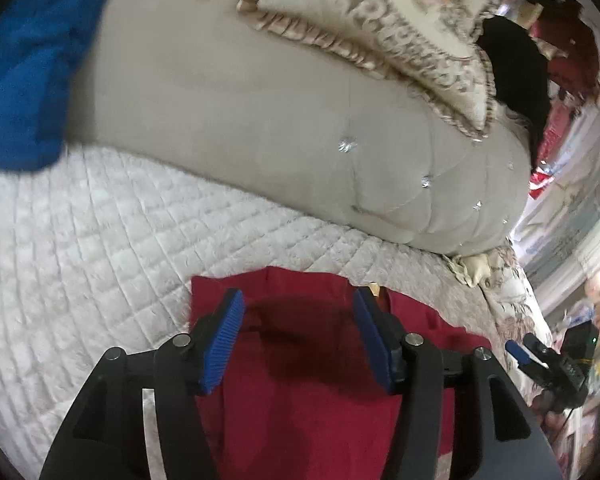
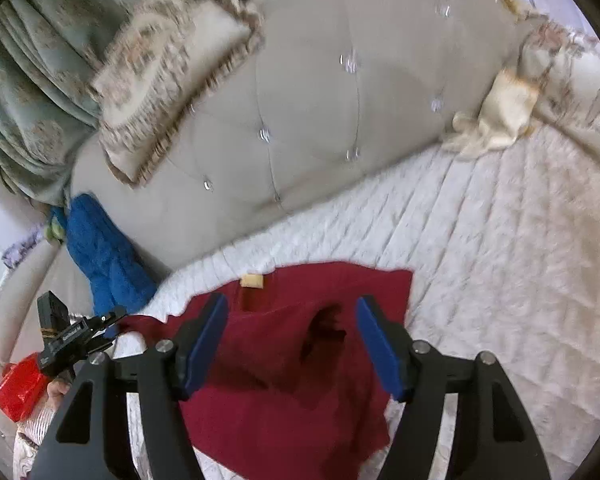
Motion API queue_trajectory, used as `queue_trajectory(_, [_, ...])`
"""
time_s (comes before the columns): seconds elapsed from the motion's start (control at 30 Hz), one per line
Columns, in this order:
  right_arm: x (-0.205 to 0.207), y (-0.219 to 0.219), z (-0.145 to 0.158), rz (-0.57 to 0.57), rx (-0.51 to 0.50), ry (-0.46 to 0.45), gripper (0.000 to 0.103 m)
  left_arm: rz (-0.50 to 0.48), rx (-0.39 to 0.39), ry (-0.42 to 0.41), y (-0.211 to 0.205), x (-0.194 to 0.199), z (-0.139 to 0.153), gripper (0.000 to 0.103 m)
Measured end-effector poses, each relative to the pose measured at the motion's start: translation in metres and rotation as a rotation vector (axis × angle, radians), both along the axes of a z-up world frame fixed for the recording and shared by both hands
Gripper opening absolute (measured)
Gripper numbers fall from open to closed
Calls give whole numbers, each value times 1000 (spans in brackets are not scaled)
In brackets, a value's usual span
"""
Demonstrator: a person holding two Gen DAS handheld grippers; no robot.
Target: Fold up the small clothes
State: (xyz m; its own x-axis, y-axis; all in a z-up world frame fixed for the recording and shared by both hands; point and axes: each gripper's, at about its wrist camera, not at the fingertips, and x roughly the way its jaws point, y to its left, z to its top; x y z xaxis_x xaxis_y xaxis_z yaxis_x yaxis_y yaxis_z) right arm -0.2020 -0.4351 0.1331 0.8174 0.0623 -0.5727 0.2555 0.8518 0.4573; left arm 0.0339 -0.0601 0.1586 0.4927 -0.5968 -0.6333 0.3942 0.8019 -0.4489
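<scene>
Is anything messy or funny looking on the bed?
The red garment lies rumpled on the white quilt, one fold bunched up in the middle. A blue towel is slumped against the tufted headboard. Nothing looks spilled or torn.

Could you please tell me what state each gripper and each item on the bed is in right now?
Left hand-held gripper: open, above the garment, holding nothing.
Right hand-held gripper: open, above the garment, holding nothing.
Red garment: lying on the quilt, partly folded, with rumpled folds.
Tan label: exposed at the garment's far edge.
Blue cloth: bunched against the headboard.
Frilled pillow: leaning on the headboard.
White quilt: spread flat.
</scene>
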Motion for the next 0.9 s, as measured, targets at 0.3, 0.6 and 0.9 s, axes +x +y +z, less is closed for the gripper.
queue_trajectory(0.3, [51, 47, -47, 141, -182, 196, 54, 4, 213, 14, -29, -6, -43, 35])
queue_trajectory(0.6, [119, -9, -88, -95, -182, 286, 50, 84, 235, 160, -26, 20, -102, 38])
queue_trajectory(0.9, [48, 34, -50, -33, -217, 267, 61, 90, 286, 66, -14, -22, -78, 38])
